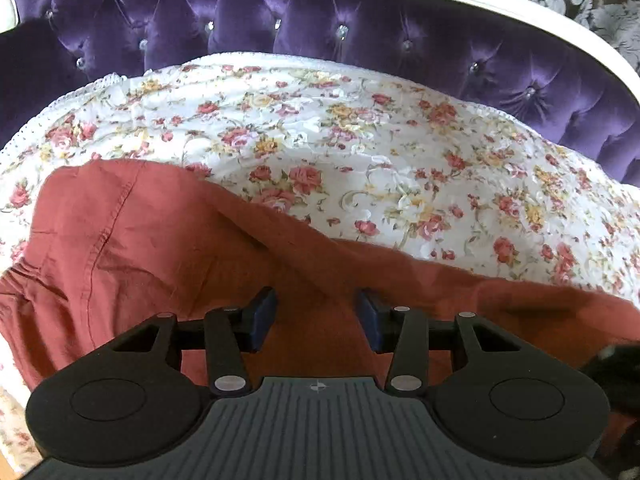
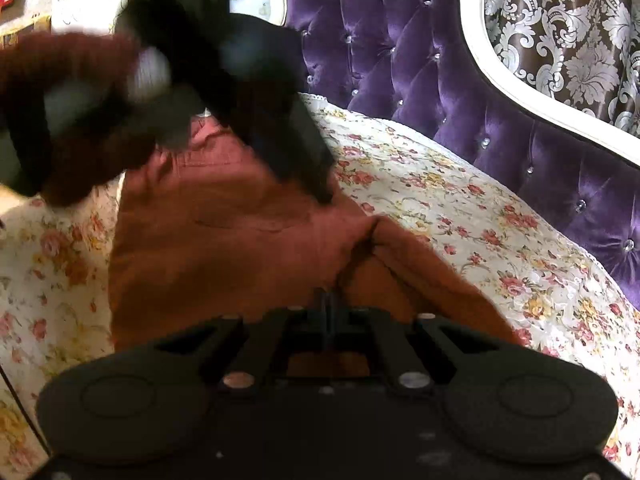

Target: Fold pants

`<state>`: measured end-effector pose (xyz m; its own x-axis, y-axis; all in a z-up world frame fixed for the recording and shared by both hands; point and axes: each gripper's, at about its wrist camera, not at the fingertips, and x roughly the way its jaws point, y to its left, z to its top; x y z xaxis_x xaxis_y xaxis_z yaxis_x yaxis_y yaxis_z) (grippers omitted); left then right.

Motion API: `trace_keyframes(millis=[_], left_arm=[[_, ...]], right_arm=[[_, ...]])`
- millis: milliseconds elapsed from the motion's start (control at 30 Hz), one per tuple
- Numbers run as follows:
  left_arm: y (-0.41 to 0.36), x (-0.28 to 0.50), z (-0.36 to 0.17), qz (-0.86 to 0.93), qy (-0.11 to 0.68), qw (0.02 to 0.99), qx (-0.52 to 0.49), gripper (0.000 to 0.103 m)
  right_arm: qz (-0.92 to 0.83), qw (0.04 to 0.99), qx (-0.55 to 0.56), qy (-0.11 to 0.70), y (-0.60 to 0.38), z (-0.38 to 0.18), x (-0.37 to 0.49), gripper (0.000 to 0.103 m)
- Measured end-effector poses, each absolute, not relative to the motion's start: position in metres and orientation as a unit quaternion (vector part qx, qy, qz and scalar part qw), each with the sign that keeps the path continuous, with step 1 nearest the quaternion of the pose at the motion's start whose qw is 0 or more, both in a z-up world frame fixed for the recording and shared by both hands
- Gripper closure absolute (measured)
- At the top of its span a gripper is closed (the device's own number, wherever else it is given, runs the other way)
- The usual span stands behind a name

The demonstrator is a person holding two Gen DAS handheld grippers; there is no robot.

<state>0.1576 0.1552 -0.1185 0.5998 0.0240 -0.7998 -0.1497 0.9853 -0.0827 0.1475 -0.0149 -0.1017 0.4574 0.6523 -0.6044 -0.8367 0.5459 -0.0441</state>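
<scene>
Rust-red pants rumpled on flowered bedspread. Left claw half-wide above cloth, gripping nothing. Right claw pinched tight on pants fold. Bedspread open toward purple headboard.

Soft daylight, fisheye-bent edges, motion blur on the left tool in the right view.

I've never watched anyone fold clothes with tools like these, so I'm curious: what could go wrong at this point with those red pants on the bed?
1. The right gripper looks closed on a bunched edge of the pants; so small a pinch might slip out.
2. The left gripper stands open over the cloth, so that side could drag and wrinkle.
3. The two grippers are close together and could bump.
</scene>
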Motion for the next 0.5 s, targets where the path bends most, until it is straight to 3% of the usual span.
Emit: trace_keyframes(millis=[33, 67, 100, 300, 500], left_arm=[[0.156, 0.154, -0.118, 0.047, 0.441, 0.893, -0.068, 0.059], [0.156, 0.152, -0.118, 0.047, 0.440, 0.894, -0.067, 0.059], [0.156, 0.152, -0.118, 0.046, 0.439, 0.895, -0.069, 0.059], [0.163, 0.146, -0.107, 0.054, 0.427, 0.898, -0.093, 0.059], [0.168, 0.117, -0.105, 0.067, 0.431, 0.897, -0.076, 0.059]], right_arm=[[0.449, 0.837, -0.155, 0.271, -0.018, -0.097, 0.149, 0.090], [0.454, 0.836, -0.135, 0.277, -0.021, -0.092, 0.153, 0.073], [0.458, 0.835, -0.120, 0.281, -0.021, -0.090, 0.157, 0.065], [0.473, 0.808, -0.065, 0.347, -0.009, -0.098, 0.190, 0.067], [0.472, 0.810, -0.024, 0.348, -0.002, -0.102, 0.210, 0.067]])
